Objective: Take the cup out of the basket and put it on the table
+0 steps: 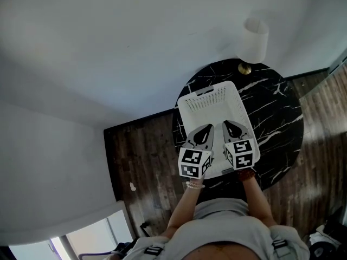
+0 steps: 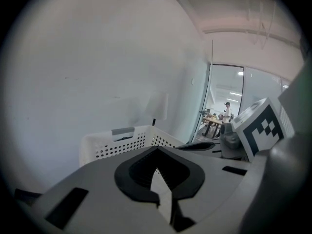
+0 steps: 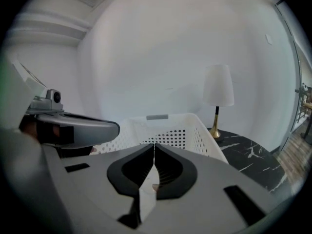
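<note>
Head view: my left gripper (image 1: 207, 127) and right gripper (image 1: 227, 123) hang side by side over the white basket (image 1: 211, 92) on the black marble counter (image 1: 274, 118); I cannot make out the cup inside. Left gripper view: my fingers (image 2: 136, 172) are clenched on nothing, with the basket's rim beyond. Right gripper view: fingers (image 3: 127, 172) pressed together, empty; the basket lies ahead, a lamp (image 3: 218, 87) behind it

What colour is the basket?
The basket is white with perforated sides, clearest in the right gripper view.
</note>
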`<state>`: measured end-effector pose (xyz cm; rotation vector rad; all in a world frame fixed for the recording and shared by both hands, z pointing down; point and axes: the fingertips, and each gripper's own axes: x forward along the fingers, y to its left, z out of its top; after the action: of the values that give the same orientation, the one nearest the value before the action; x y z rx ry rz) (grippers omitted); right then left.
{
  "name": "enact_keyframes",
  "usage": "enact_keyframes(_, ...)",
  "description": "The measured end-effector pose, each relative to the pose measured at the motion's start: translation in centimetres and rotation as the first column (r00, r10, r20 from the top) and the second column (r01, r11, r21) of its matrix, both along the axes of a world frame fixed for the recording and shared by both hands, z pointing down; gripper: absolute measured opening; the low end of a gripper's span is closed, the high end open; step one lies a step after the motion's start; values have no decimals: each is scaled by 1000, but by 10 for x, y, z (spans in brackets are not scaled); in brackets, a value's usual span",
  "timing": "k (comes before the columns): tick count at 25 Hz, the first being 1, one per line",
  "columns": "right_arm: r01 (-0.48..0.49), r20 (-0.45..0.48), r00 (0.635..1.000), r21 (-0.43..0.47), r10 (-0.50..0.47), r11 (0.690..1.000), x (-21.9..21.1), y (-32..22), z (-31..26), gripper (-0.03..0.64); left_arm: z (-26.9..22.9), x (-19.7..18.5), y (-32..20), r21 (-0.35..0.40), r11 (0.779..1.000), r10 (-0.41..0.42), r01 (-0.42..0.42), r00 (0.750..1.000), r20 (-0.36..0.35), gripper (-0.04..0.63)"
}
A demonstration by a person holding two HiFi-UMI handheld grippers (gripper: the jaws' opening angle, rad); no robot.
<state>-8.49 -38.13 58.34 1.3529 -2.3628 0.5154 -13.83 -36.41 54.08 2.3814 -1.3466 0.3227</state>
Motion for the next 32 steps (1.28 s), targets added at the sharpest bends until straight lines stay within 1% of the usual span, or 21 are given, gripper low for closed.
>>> enact_keyframes(4,-7,-24,1000,-68,6,998,3,-4,16,11,3,1,-5,-2,1000,8,-8,1000,25,6)
enact_keyframes(8,6,-66,998,-131,-15,991,5,-8,32,11,3,3,-6,19,1000,19,-20,998,56,6)
enact_keyframes(11,28,-109,993,-162,-46,986,4,-10,43,11,3,3,-8,21,1000,18,-19,998,53,6)
enact_keyframes(15,58,-152,984,-234,-96,970,1,-9,62,12,3,2,-9,19,1000,13,-14,999,45,6)
enact_keyframes(20,87,-164,978,-249,-130,965,-2,-10,75,15,3,2,-11,17,1000,11,-12,999,41,6)
enact_keyframes(21,92,-163,977,-260,-138,961,-3,-10,78,28,3,2,-11,17,1000,11,-11,999,41,6)
enact_keyframes(22,98,-164,975,-275,-147,956,-4,-9,81,62,4,2,-12,16,1000,11,-11,999,42,6)
enact_keyframes(24,109,-171,971,-306,-167,946,-5,-6,87,81,4,3,-12,14,1000,12,-12,999,43,6)
enact_keyframes(29,126,-213,953,-358,-213,925,-7,-4,104,91,4,2,-12,15,1000,12,-12,999,40,6)
enact_keyframes(32,136,-230,943,-401,-243,906,-8,-3,114,91,4,3,-12,14,1000,10,-11,999,40,6)
